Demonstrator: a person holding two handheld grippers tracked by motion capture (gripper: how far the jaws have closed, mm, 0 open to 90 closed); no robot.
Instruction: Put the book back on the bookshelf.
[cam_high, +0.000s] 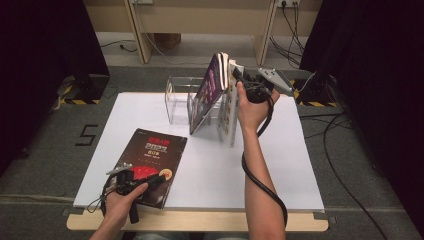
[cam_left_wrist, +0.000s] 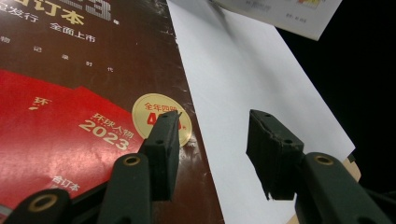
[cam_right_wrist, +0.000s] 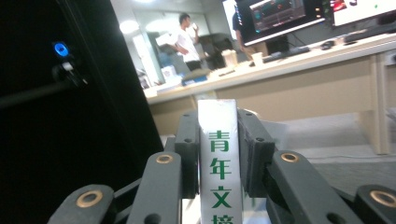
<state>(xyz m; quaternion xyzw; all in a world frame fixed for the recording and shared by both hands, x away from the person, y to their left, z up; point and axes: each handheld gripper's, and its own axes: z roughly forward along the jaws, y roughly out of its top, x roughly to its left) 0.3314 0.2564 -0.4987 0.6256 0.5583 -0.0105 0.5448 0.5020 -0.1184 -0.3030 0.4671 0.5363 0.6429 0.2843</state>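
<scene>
Gripping the white-spined bound magazine (cam_right_wrist: 219, 177) by its spine, the right gripper (cam_high: 239, 76) holds it upright beside the clear acrylic rack (cam_high: 181, 97). Thin, floppy, glossy: pinch the stiff spine. Left gripper (cam_left_wrist: 212, 154) rests unclenched over the dark red magazine (cam_high: 150, 162).

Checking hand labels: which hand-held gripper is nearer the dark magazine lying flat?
Left. The left hand-held gripper hovers over the magazine's near edge; the right hand-held gripper holds a book by the stand.
</scene>
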